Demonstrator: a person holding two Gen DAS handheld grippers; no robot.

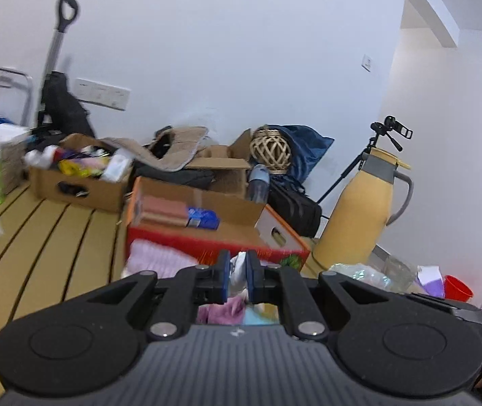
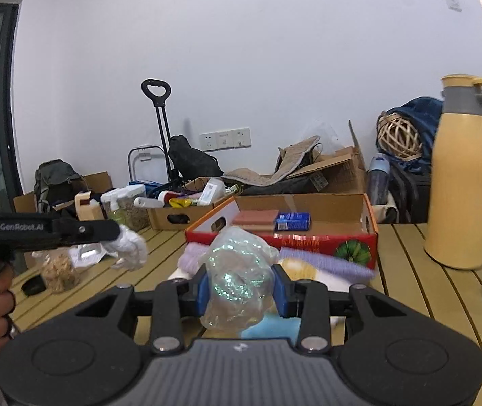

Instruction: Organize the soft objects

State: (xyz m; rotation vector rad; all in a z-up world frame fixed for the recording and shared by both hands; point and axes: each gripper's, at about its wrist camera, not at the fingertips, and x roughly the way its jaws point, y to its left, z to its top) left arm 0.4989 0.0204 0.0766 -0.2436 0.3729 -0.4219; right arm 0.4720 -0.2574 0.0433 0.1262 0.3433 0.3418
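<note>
The left gripper (image 1: 238,275) is narrowed onto a white soft cloth item (image 1: 240,264), held raised above the slatted desk (image 1: 55,223); the right wrist view shows the same item as a white bundle hanging from that gripper's tip. The right gripper (image 2: 241,289) is closed at medium width around a crumpled clear plastic bag with glittery flecks (image 2: 237,277), lifted in front of the red cardboard box (image 2: 308,240). Neither held item has been deposited. Several soft items lie loose on the desk just before the box: a pink cloth (image 1: 159,258), a lilac knitted piece (image 2: 325,262) and a light-blue item (image 2: 271,328). The box appears to hold only books and a small blue carton (image 2: 291,221). Judgement: the task is at an early stage, with sorting largely outstanding.
</note>
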